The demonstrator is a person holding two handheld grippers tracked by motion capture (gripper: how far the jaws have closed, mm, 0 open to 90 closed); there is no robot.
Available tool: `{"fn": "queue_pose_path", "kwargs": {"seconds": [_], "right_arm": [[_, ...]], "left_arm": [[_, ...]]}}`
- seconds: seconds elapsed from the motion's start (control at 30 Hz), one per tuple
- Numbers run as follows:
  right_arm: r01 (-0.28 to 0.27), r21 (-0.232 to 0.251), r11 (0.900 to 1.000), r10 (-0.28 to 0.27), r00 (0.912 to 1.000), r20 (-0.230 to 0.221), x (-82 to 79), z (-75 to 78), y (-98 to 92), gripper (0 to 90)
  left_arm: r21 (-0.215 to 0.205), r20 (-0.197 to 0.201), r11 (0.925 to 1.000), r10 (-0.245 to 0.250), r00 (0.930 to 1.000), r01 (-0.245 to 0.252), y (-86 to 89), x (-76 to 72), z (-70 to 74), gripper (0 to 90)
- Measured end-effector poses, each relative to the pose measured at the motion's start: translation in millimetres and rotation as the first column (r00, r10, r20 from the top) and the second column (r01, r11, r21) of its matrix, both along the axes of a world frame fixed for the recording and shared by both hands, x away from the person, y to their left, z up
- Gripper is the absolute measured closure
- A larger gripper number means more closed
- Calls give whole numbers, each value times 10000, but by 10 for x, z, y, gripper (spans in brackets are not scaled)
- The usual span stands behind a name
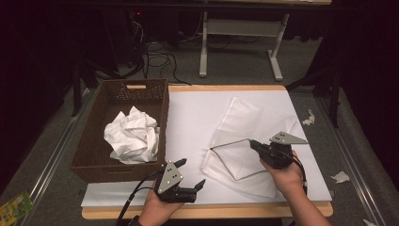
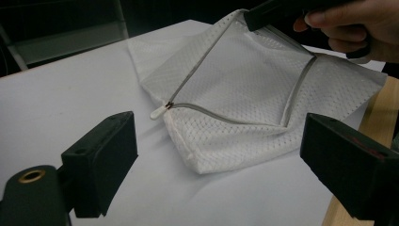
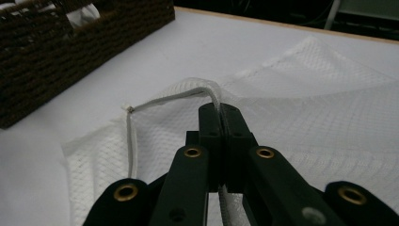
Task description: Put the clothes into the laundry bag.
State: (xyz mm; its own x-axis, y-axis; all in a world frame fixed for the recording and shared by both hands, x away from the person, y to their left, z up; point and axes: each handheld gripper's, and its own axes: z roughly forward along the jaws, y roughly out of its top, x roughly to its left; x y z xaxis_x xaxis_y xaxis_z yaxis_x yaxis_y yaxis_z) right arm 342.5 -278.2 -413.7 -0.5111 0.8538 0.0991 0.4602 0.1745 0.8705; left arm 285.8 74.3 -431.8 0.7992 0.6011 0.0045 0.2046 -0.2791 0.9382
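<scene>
A white mesh zip bag (image 1: 237, 117) lies on the white table top (image 1: 193, 113), right of centre. My right gripper (image 1: 252, 143) is shut on the bag's grey zipper edge and holds that flap raised off the table. In the right gripper view the jaws (image 3: 219, 111) pinch the zipper band, and mesh (image 3: 310, 108) spreads beyond them. My left gripper (image 1: 191, 172) hovers open near the table's front edge with nothing between its jaws. The left gripper view looks past its spread jaws (image 2: 221, 141) at the bag (image 2: 235, 80), the zipper pull (image 2: 157, 112) and the right gripper (image 2: 266, 13).
A brown wicker basket (image 1: 164, 110) stands at the table's left and holds a crumpled white cloth (image 1: 131, 134); its wall (image 3: 70, 47) is seen from the right gripper. Paper scraps (image 1: 340, 177) lie on the floor to the right. A white desk frame (image 1: 204, 47) stands beyond the table.
</scene>
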Motion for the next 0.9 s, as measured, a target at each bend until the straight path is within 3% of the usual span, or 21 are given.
{"fn": "queue_pose_path", "kwargs": {"seconds": [0.1, 0.3, 0.57, 0.77, 0.9], "right_arm": [[13, 513, 9987, -25, 9997, 228, -46, -53, -12, 897], [-56, 880, 9961, 8, 9985, 543, -111, -49, -46, 898], [-19, 961, 9954, -45, 9978, 666, -128, -68, -84, 898], [74, 950, 9954, -138, 9976, 674, -127, -73, -102, 898], [39, 903, 9959, -97, 9979, 633, -126, -89, -107, 895]], "left_arm": [[-121, 133, 9999, 126, 9998, -124, 26, -11, 26, 141], [-320, 59, 9995, 29, 10000, -27, 37, -33, 82, 145], [-495, 459, 9985, 268, 9986, -245, 82, -77, 167, 152], [-413, 447, 9977, 550, 9975, -532, 142, -75, 240, 154], [-633, 562, 9941, 918, 9942, -882, 239, -52, 319, 146]]}}
